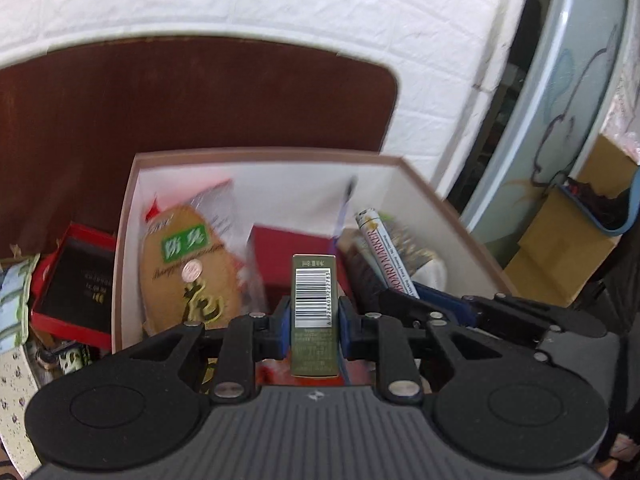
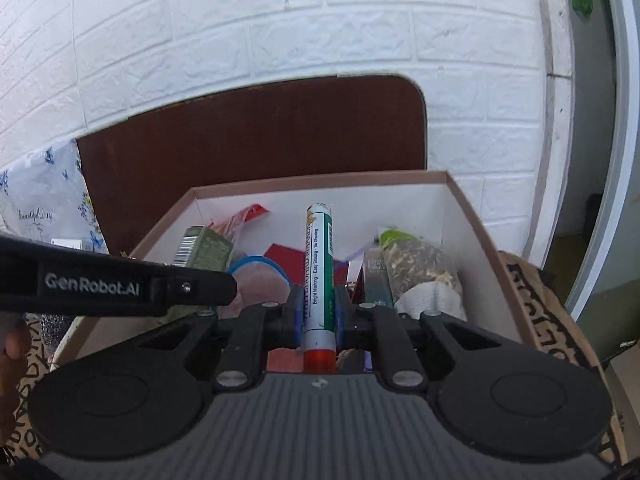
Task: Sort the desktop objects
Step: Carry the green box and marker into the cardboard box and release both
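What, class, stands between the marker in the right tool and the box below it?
Nothing visible bars the drop. The marker, clamped in the right tool, hangs over the open box. The box already holds packets, so it would land on those.

Around the desk, we see only background.
We face a white brick wall (image 2: 280,40); a brown board (image 1: 192,96) leans against it, with cardboard boxes (image 1: 568,248) off right.

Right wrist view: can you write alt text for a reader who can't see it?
The right gripper is shut on a whiteboard marker, held over an open cardboard box that already contains packets and a red box. The left gripper reaches in from the left, holding a small green box.
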Available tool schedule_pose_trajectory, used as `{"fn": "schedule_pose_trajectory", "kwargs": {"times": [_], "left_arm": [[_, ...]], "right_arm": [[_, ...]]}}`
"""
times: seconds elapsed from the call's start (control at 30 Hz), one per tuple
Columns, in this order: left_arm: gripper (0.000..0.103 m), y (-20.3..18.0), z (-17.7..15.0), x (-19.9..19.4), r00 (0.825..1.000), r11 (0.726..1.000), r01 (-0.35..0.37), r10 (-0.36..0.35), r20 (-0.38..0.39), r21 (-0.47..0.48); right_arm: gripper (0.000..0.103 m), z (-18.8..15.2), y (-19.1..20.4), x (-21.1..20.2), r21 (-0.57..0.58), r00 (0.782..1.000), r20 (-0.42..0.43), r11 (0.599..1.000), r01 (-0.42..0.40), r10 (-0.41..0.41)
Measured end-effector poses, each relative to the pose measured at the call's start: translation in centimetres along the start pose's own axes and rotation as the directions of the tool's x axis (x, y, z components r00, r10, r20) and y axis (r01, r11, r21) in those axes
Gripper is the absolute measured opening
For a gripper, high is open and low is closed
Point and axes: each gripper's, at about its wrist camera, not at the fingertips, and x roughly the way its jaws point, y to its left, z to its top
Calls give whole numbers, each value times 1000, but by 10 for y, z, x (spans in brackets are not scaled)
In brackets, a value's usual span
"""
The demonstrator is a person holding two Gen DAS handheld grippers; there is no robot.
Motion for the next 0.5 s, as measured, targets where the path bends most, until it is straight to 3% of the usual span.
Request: {"fn": "schedule_pose_trajectory", "kwargs": {"times": [0.23,0.5], "left_arm": [[23,13,-4,18,999,1000,-2,1,-45,-24],[23,11,-7,21,999,1000,20,-21,-42,-19]], "right_arm": [[13,-7,8,18,-17,999,-36,1000,-11,10],[13,-9,4,23,-12,999,-50,1000,11,-12]]}}
